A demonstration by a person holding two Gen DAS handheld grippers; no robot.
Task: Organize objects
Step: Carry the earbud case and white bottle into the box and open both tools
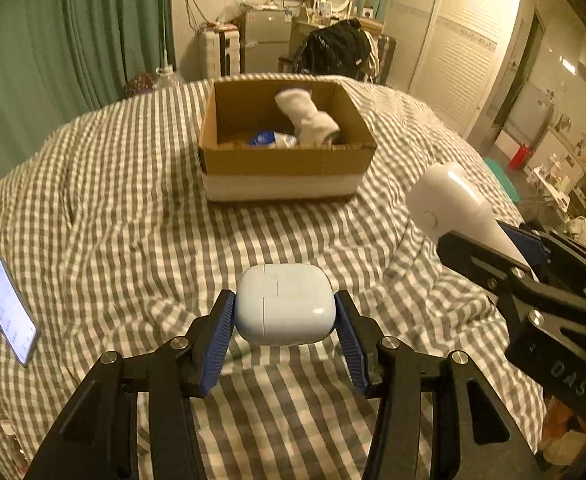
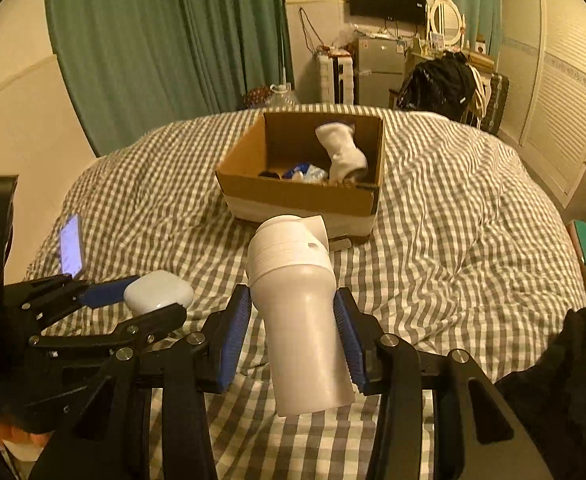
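Note:
My left gripper (image 1: 285, 312) is shut on a white earbud case (image 1: 283, 304) and holds it above the checked bedspread. My right gripper (image 2: 293, 320) is shut on a white plastic device with a rounded head (image 2: 297, 304); it also shows at the right of the left wrist view (image 1: 453, 204). An open cardboard box (image 1: 285, 162) stands ahead on the bed, holding a white sock (image 1: 311, 118) and a blue-and-white packet (image 1: 271, 139). The box also shows in the right wrist view (image 2: 293, 196). The left gripper with the case (image 2: 159, 292) sits just left of my right one.
A lit phone (image 1: 11, 310) lies on the bedspread at the left, also seen in the right wrist view (image 2: 71, 246). Green curtains, a small fridge, a chair with a black bag (image 1: 339, 48) and a wardrobe stand beyond the bed. Dark cloth (image 2: 565, 380) lies at the bed's right edge.

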